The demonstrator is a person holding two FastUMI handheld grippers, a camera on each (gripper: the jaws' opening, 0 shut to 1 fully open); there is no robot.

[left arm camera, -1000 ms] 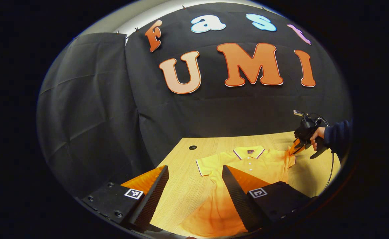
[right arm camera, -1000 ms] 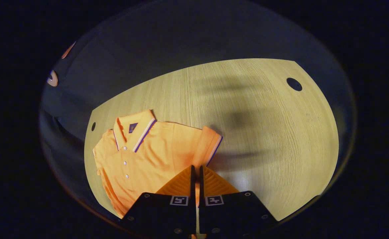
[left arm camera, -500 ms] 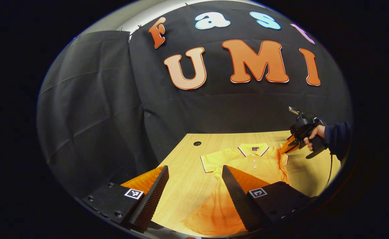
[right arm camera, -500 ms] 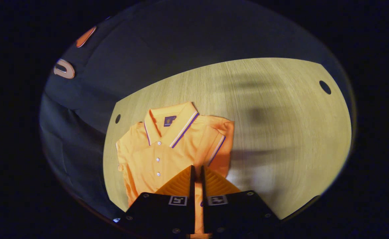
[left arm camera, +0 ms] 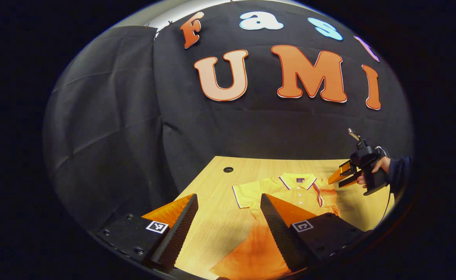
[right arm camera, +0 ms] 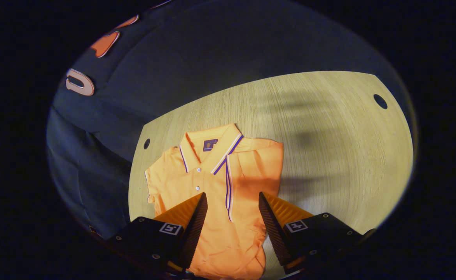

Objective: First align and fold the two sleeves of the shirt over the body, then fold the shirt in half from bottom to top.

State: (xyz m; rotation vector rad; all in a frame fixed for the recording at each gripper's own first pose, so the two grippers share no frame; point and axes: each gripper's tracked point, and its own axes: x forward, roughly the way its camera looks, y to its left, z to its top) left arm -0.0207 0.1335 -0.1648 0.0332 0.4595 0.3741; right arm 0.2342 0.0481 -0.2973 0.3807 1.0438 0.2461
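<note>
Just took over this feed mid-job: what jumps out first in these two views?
An orange polo shirt lies flat on the wooden table, one sleeve folded over its body, the striped cuff running down the middle. In the right gripper view, the right hand-held gripper is open above that fold. The other sleeve lies spread out beyond the open left hand-held gripper.

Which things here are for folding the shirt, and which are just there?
For the job:
orange shirt
its folded sleeve
its flat sleeve
right gripper
left gripper

Just there:
wooden table
table holes
black cloth wall
</note>
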